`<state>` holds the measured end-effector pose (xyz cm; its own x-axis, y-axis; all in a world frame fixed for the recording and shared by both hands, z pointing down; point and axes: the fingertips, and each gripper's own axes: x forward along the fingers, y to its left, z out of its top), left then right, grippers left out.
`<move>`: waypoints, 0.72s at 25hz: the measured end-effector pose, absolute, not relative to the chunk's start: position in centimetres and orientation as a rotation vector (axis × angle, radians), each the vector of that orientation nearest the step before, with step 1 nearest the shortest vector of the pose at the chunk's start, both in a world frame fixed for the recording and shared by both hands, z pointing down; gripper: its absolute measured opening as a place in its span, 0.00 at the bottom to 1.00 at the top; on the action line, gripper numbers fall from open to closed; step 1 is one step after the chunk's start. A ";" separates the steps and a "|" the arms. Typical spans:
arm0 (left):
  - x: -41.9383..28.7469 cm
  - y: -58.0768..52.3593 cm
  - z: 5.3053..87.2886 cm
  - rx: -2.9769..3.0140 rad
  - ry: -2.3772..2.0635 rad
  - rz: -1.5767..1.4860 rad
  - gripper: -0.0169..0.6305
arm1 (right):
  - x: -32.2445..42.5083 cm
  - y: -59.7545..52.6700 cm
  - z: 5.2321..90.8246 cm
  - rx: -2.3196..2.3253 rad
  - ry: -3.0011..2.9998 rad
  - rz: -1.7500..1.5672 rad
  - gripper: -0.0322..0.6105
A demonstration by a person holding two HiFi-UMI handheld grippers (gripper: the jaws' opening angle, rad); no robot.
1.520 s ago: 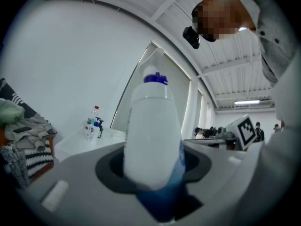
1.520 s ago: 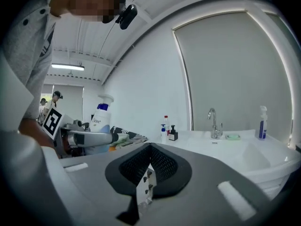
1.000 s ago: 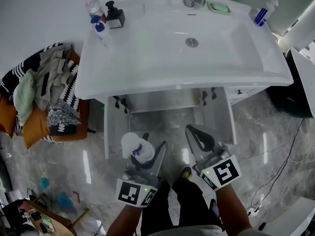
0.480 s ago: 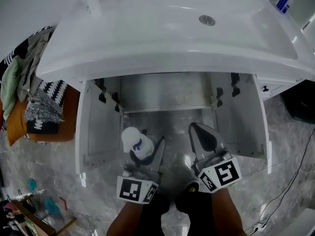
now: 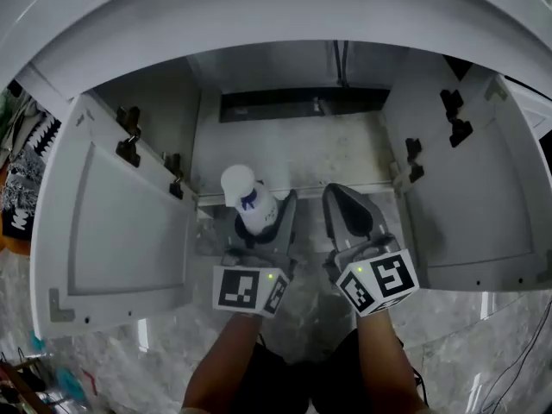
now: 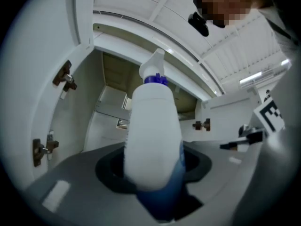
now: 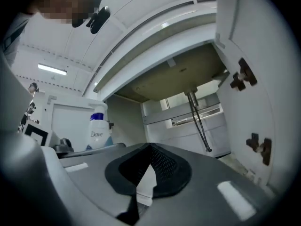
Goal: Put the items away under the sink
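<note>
Holding white bottle [image 5: 244, 195], left gripper [image 5: 263, 221] clamps its lower body; blue collar and white nozzle point toward open cabinet [image 5: 293, 149]. Bottle at cabinet mouth, between two swung-open doors [image 5: 121, 231], under sink rim [image 5: 259, 24]. Right gripper [image 5: 345, 207] just beside, jaws pressed together, nothing between. Pipe [image 7: 197, 119] hangs at cabinet back.

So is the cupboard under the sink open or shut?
Open. Its left door and right door are swung wide, and you can see the pipes inside.
</note>
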<state>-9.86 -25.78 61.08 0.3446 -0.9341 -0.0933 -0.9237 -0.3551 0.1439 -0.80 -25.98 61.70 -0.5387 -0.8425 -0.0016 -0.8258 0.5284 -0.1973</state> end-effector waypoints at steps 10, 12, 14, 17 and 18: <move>-11.6 -35.0 68.7 2.454 -1.894 -0.221 0.37 | -0.8 -34.5 69.2 -1.663 2.618 -0.233 0.05; -11.8 -36.4 70.1 2.448 -1.911 -0.163 0.37 | -0.7 -35.8 69.6 -1.678 2.609 -0.247 0.05; -11.9 -37.9 71.4 2.446 -1.924 -0.086 0.37 | -0.3 -36.6 69.7 -1.700 2.589 -0.232 0.05; -11.0 -39.9 73.1 2.447 -1.919 0.015 0.37 | 0.1 -36.4 70.4 -1.663 2.598 -0.271 0.05; -10.8 -40.5 73.7 2.444 -1.915 0.041 0.37 | 0.1 -36.1 70.7 -1.651 2.615 -0.278 0.05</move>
<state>-10.85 -40.50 73.70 0.2394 -0.9699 0.0435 -0.9709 -0.2391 0.0126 0.09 -36.15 70.69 -0.4342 -0.8985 0.0643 -0.8919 0.4189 -0.1704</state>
